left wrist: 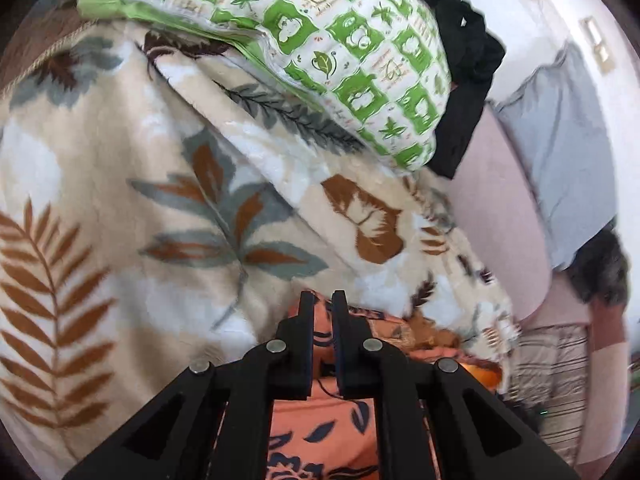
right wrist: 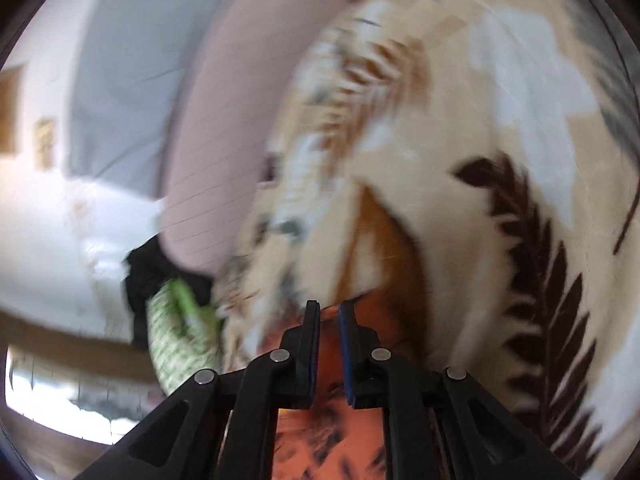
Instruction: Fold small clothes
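Both grippers are on the orange garment point(left wrist: 320, 424), a thin cloth with dark leaf prints, lying on the leaf-patterned blanket point(left wrist: 120, 184). Left gripper point(left wrist: 322, 304): fingers nearly together, fabric pinched between them. Right gripper point(right wrist: 329, 314): same narrow gap, cloth in it, though blur muddies the view. It looks light and floppy, likely to sag, so hems or corners seem the best hold.

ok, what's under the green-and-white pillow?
The green-and-white pillow rests on the leaf-print blanket, with a black garment tucked beneath its far edge. How far that garment reaches, and anything else below, is covered.
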### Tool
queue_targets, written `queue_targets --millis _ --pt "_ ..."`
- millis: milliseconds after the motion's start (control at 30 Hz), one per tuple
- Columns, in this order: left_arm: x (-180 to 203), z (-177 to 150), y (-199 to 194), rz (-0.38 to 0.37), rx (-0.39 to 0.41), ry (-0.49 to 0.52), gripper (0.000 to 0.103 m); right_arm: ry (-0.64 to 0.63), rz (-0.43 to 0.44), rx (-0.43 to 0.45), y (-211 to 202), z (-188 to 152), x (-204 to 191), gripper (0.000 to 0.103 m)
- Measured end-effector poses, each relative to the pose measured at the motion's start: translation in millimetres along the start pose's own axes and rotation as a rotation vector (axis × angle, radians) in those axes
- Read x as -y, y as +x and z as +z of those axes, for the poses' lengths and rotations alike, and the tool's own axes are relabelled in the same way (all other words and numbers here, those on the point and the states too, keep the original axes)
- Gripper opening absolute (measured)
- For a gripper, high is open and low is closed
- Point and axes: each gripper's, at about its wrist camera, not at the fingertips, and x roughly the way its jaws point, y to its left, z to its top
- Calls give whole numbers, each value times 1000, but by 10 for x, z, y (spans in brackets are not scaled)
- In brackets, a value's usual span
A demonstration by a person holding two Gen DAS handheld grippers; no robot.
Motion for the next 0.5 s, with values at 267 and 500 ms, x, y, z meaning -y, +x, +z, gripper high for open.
queue_targets --millis 267,500 --pt "-113 -639 -1191 0 282 -142 28 -273 31 -7 -261 -277 -491 12" --pt "-439 -1129 -1442 119 284 -229 41 -590 99 -324 214 -1571 -1707 16"
